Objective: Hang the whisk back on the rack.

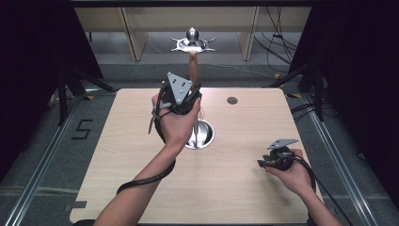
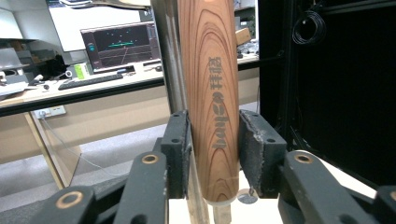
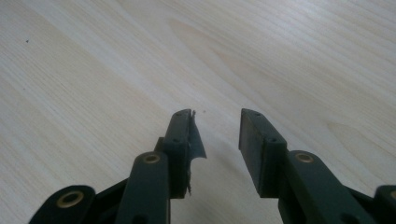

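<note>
At the twelve o'clock side of the table [image 1: 141, 188], just past centre, we are seeing the left gripper [image 1: 181, 101] raised above the tabletop and positioned around a wooden handle [image 2: 212, 100] that is hanging upright beside the metal post [image 2: 169, 56] of a stand; the round base [image 1: 201, 134] of the stand is sitting on the table at the six o'clock side of that hand. In the left gripper view, we are finding the handle standing between the two pads [image 2: 177, 149], with dark lettering running along its grain and its rounded lower end hovering just above the table. A narrow gap is showing between the right pad and the wood, so the jaws are standing released around the handle rather than clamping it. At the five o'clock corner of the table, we are observing the right gripper [image 1: 268, 162] resting low, well apart from the stand. In the right gripper view, its jaws are standing parted over bare wood grain, grasping nothing.
</note>
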`<state>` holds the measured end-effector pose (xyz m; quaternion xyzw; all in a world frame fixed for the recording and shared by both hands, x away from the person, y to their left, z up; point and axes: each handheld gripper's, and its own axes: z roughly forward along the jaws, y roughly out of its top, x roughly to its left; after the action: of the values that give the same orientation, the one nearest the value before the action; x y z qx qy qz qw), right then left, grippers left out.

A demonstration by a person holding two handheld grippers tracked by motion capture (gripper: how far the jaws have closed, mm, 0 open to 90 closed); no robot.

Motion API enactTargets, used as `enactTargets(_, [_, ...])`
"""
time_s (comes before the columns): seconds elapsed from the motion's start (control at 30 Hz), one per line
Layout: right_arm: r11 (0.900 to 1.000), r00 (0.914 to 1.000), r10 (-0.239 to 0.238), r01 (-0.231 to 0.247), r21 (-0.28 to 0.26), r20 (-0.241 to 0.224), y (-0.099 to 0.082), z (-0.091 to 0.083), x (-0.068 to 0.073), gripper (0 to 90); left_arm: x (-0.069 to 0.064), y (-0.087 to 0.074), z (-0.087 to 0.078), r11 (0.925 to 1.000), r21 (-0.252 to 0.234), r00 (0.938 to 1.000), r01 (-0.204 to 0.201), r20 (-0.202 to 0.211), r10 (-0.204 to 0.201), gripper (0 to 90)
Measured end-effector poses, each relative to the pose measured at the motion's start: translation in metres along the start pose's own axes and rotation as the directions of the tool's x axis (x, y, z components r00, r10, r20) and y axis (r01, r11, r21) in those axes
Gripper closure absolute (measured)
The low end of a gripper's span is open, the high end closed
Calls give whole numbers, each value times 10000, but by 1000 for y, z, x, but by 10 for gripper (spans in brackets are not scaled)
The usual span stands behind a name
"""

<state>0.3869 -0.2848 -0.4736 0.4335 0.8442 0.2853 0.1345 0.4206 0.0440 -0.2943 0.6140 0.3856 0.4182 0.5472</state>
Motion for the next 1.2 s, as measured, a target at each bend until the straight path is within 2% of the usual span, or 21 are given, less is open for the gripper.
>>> enactTargets(0.03, [9998,10000,53,-53,-198,-15,-1,1,0,652,0,0,0,10000,25,10000,-17,41,17,620])
enactTargets(0.13, [9999,10000,-24,24,141,-14,0,-1,0,651,1,0,-2,10000,83,9999,14,157,-15,573])
enactTargets(0.3, [9999,10000,3,-3,133,-1,0,-1,0,650,5,0,-9,9997,233,9990,-88,433,78,512])
enactTargets(0.33, [9998,10000,84,-84,-181,7,-1,2,0,649,6,0,-11,9995,316,9988,-76,487,61,484])
enactTargets(0.37, [9998,10000,84,-84,-181,7,-1,2,0,649,7,1,-12,9992,381,9986,-76,529,56,484])
enactTargets(0.4, [10000,10000,6,-7,64,26,-1,1,0,649,9,1,-15,9985,533,9974,-122,715,84,459])
enactTargets(0.43, [10000,10000,6,-7,64,26,-1,1,0,649,9,1,-15,9985,533,9974,-122,715,84,446])
enactTargets(0.47, [9998,9998,-194,194,89,41,0,0,-1,648,9,2,-18,9975,673,9956,-205,924,142,430])
enactTargets(0.57, [9999,9999,-136,136,60,32,0,0,0,647,11,2,-21,9963,776,9938,-371,1071,287,406])
enactTargets(0.67, [10000,10000,-70,69,22,49,-1,1,0,647,14,1,-26,9950,909,9917,-404,1255,288,400])
enactTargets(0.83, [9998,9998,-180,180,95,46,0,1,-1,645,24,1,-37,9924,1216,9860,-192,1669,-14,386])
enactTargets(1.2, [9998,9998,-167,167,92,54,0,1,-1,642,44,-6,-51,9873,1545,9831,-367,1827,79,376])
